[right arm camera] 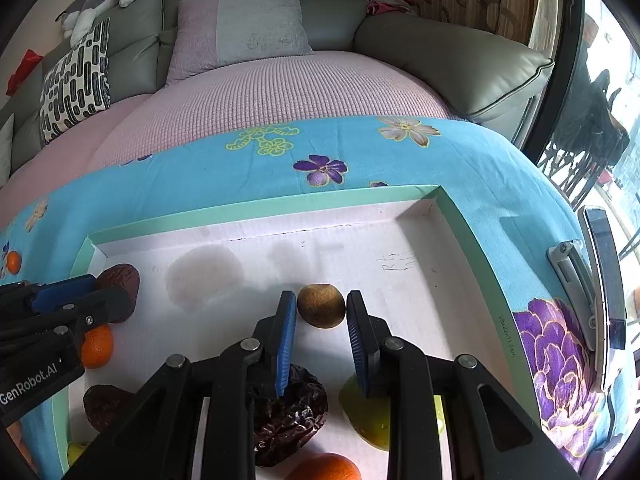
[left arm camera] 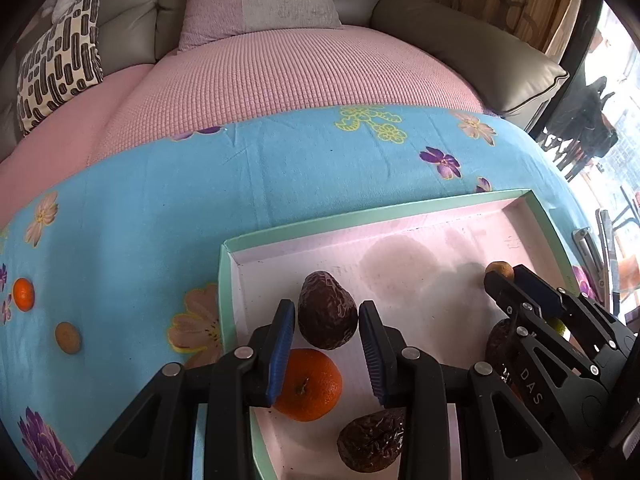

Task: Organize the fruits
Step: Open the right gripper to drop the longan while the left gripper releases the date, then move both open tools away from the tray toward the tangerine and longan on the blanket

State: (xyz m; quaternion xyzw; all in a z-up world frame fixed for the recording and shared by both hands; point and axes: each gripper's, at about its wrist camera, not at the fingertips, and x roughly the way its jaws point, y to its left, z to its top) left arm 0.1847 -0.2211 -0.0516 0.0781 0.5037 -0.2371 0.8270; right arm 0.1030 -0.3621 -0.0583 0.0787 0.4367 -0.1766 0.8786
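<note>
A shallow green-rimmed box with a white floor lies on the blue flowered cloth. My left gripper is shut on a dark wrinkled avocado that rests on the box floor near its left wall. My right gripper is shut on a brown kiwi, low over the middle of the box. A tangerine, more dark avocados and a yellow-green fruit also lie inside. Outside on the cloth, far left, sit a small tangerine and a brown kiwi.
Behind the cloth is a grey sofa with a pink cover and cushions. A phone in a metal stand stands at the cloth's right edge. A window and dark railing lie beyond it.
</note>
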